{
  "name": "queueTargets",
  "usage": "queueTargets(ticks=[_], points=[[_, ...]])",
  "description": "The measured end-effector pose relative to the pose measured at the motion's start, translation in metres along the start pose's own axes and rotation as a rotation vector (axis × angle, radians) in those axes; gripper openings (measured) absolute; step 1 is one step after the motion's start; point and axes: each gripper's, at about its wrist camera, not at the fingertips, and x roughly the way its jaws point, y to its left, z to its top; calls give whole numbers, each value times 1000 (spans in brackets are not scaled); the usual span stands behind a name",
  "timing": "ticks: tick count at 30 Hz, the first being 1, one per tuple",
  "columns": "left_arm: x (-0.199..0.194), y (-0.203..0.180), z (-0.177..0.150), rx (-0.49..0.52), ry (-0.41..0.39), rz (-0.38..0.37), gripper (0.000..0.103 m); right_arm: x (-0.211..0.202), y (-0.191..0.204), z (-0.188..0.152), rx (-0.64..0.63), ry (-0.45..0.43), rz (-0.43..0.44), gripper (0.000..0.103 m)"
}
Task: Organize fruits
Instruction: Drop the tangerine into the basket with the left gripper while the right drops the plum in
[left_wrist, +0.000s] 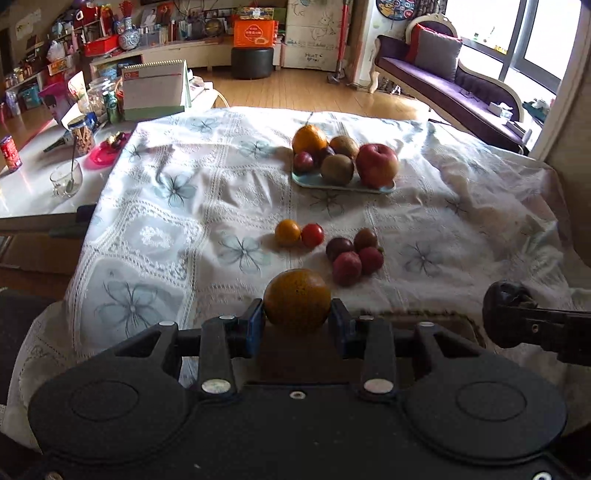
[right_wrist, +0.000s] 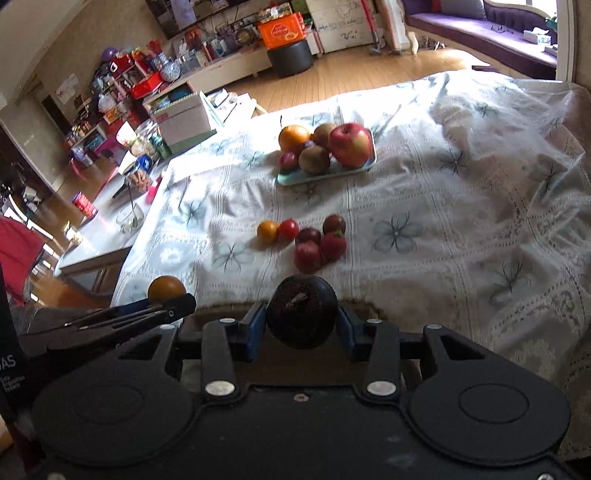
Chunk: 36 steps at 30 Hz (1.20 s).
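Left tongs (left_wrist: 297, 321): clamping an orange fruit (left_wrist: 297, 301) across its middle, above the bench's near edge.
Right tongs (right_wrist: 301, 325): gripping a dark round fruit (right_wrist: 301, 312) likewise.
Handling: both looking firm, smooth, likely rolling; needing gentle squeezing.
Tray (left_wrist: 343, 186): sitting farther ahead, already crowded.

The tablecloth (left_wrist: 166, 206) lies bare along its left and right sides, giving open passage toward the far edge. Down the middle, a cluster of small fruits (left_wrist: 328, 245) sits between the near edge and the tray (left_wrist: 341, 184), which stands nearer the far edge, crowded with fruit. Jars and a box (left_wrist: 153, 90) crowd the far left corner
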Motion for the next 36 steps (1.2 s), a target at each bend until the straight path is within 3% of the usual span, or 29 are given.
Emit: queueTargets(ticks=[7,16,36], points=[[2,-6,-35,27,105,-37,46,18,7,-34,-68,86,-84,43],[7,5,-45,-19,123,15,46,38,0,-39,-47,141,-140,43],[11,10,-46,-35,144,9,46,35,3,-38,-66,122,-142,43]])
